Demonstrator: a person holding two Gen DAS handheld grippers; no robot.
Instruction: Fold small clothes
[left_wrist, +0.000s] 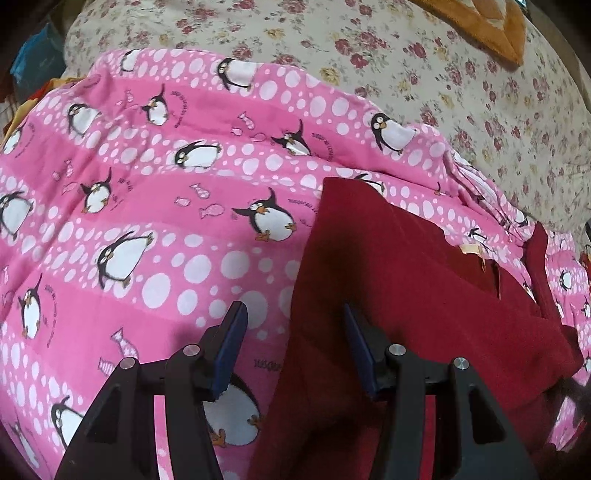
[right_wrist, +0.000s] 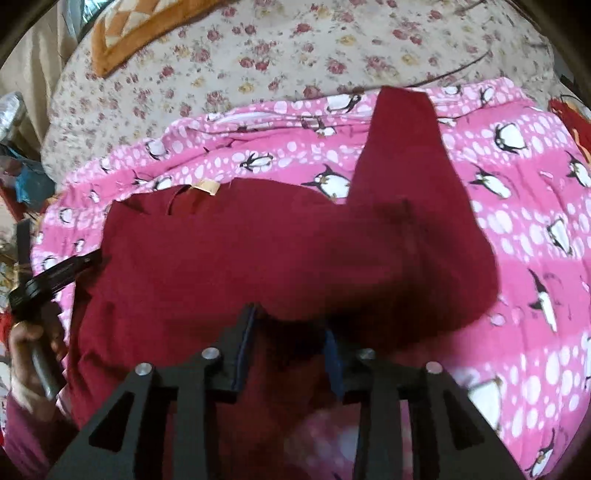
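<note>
Pink penguin blanket (left_wrist: 155, 229) over floral bedsheet (left_wrist: 406, 59); possibly an orange cushion (left_wrist: 476, 26).

Small black curved lettering is printed beside the penguins on the pink blanket (left_wrist: 155, 206). In the left wrist view the clearest instance, right of the large penguin (left_wrist: 271, 218) near the middle, begins "JUSQU'AU"; the rest is not legible. A cut-off "JUSQU" shows lower on the blanket, below that penguin. A cream tag (right_wrist: 207, 185) sits at the neck of the red shirt (right_wrist: 229, 258); no print readable on it. No numbers or brands legible.
</note>
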